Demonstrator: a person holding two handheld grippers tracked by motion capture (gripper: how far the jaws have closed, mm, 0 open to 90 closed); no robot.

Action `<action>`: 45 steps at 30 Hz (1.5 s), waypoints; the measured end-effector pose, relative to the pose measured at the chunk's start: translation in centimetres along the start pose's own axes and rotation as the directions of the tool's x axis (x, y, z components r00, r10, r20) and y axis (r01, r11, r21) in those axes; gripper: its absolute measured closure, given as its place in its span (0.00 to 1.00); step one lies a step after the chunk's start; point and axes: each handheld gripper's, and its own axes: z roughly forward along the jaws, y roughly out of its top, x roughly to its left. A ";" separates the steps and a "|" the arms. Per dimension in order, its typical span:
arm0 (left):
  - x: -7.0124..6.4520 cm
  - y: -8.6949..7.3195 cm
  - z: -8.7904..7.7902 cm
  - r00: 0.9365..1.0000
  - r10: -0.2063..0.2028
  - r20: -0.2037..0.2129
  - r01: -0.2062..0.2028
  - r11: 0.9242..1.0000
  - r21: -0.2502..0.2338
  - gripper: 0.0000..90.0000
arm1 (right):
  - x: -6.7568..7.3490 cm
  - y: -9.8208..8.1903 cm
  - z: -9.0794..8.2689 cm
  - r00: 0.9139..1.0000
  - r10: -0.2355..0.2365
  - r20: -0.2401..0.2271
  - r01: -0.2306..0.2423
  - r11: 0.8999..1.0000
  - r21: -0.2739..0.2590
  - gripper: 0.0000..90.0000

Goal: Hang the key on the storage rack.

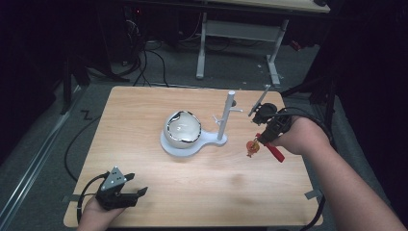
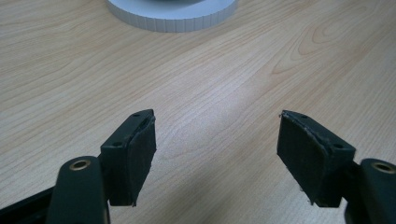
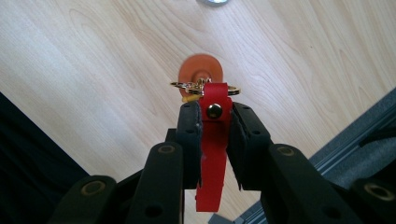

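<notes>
While my right gripper point(image 3: 214, 125) pinches the red key strap point(image 3: 212, 154) above the counter point(image 1: 144, 163), right of the white stand point(image 1: 224, 120), I judge a level approach to its peg best; my left gripper point(image 2: 215, 154) rests near-left, fingers spread.

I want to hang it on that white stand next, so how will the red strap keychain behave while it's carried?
The red strap is probably floppy: it droops behind the right gripper. The orange charm dangles from a gold ring, so it likely swings. It looks light.
</notes>
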 end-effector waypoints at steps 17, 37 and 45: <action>0.0 0.0 -0.1 1.000 -0.001 0.000 0.001 1.000 -0.005 0.32 | -2.6 3.0 -1.0 0.998 0.065 0.017 -0.064 0.997 -0.035 0.83; 0.1 -0.1 -0.2 1.000 0.001 0.002 -0.001 1.000 -0.007 0.32 | -3.9 7.5 -0.5 0.996 0.091 -0.002 -0.090 0.995 -0.050 0.83; 0.1 -0.1 -0.2 1.000 0.000 0.002 0.000 1.000 -0.003 0.32 | -4.8 8.0 0.1 0.995 0.104 -0.014 -0.104 0.994 -0.045 0.83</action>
